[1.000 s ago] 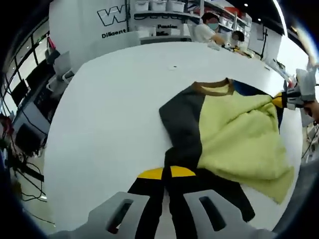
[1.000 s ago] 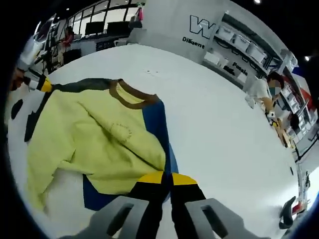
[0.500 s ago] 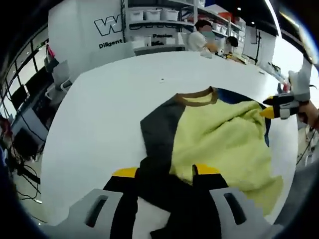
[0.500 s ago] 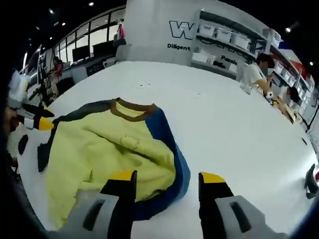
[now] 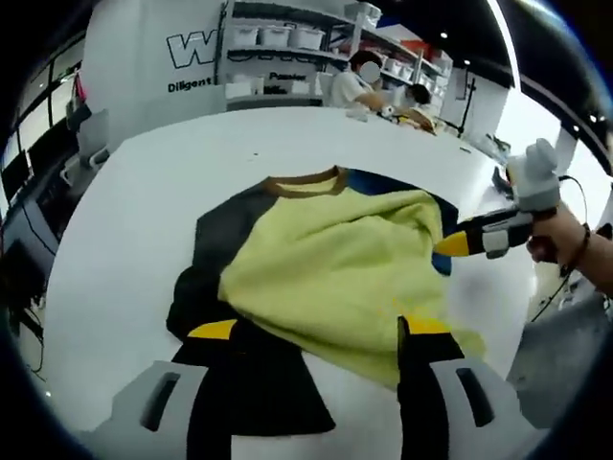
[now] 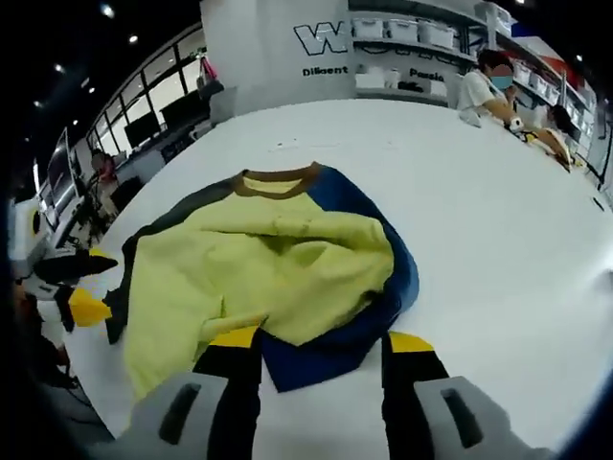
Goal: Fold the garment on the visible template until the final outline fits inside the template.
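Observation:
A garment with a yellow-green body (image 5: 326,273), brown collar (image 5: 306,180), dark grey sleeve (image 5: 206,240) and blue sleeve (image 5: 383,184) lies crumpled on the white table (image 5: 124,211). My left gripper (image 5: 316,331) is open, its jaws standing over the near edge, with dark fabric between them. The right gripper (image 5: 458,240) comes in from the right, held by a hand (image 5: 565,240). In the right gripper view the yellow-green body (image 6: 268,268) overlaps the blue side (image 6: 388,287). My right gripper (image 6: 322,340) is open over the blue edge. The left gripper (image 6: 81,287) shows at the left, open.
Behind the table (image 6: 479,192) a white wall with lettering (image 5: 196,62) and shelves of boxes (image 5: 278,38) stand. People (image 5: 354,81) sit at a far desk, also seen as people (image 6: 484,81). Desks with monitors (image 6: 144,129) line one side.
Both grippers were shut at the garment's edges one second ago, then opened and let go. The garment lies more bunched. Both cameras have shifted and the collar sits farther off.

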`<action>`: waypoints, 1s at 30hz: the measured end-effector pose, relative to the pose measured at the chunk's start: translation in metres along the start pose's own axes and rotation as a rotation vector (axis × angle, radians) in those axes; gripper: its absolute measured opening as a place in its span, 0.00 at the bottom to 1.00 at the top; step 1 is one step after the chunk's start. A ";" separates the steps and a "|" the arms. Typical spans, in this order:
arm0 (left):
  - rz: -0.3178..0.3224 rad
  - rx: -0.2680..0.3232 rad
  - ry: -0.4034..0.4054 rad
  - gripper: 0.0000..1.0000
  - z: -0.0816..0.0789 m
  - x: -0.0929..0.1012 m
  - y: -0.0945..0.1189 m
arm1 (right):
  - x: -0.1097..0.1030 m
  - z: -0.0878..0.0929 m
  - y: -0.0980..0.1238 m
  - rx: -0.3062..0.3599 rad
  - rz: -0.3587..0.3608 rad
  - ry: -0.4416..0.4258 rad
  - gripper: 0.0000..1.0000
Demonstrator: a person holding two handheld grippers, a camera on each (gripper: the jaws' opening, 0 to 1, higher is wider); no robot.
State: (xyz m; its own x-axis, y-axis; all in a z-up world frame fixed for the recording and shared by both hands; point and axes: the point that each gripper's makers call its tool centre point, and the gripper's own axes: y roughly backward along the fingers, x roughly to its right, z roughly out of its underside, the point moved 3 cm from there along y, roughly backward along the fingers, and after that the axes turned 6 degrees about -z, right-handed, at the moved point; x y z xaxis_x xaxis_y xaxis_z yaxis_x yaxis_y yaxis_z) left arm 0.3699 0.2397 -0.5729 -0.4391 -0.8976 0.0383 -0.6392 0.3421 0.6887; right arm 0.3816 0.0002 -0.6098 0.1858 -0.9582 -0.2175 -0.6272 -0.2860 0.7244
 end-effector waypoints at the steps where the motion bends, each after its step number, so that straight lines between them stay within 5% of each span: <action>1: 0.001 0.000 -0.003 0.69 0.003 0.004 0.002 | -0.001 0.001 -0.001 0.001 0.002 0.002 0.45; 7: 0.047 -0.025 -0.093 0.75 0.021 0.026 0.010 | -0.009 0.002 -0.003 0.019 0.013 -0.015 0.43; 10: 0.147 -0.017 -0.110 0.75 0.026 0.042 0.017 | -0.009 0.001 -0.006 0.020 0.019 -0.021 0.40; 16: 0.217 -0.019 -0.179 0.68 0.037 0.064 0.019 | -0.008 0.001 -0.010 0.021 0.023 -0.037 0.37; 30: 0.251 -0.081 -0.378 0.60 0.056 0.094 0.005 | -0.007 -0.002 -0.015 0.032 0.086 -0.032 0.31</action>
State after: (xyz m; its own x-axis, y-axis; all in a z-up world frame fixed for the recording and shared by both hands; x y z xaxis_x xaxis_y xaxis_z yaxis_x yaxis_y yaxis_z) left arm 0.2899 0.1723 -0.6070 -0.7833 -0.6200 -0.0451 -0.4385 0.4997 0.7470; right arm 0.3912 0.0116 -0.6172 0.1068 -0.9785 -0.1766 -0.6640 -0.2023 0.7198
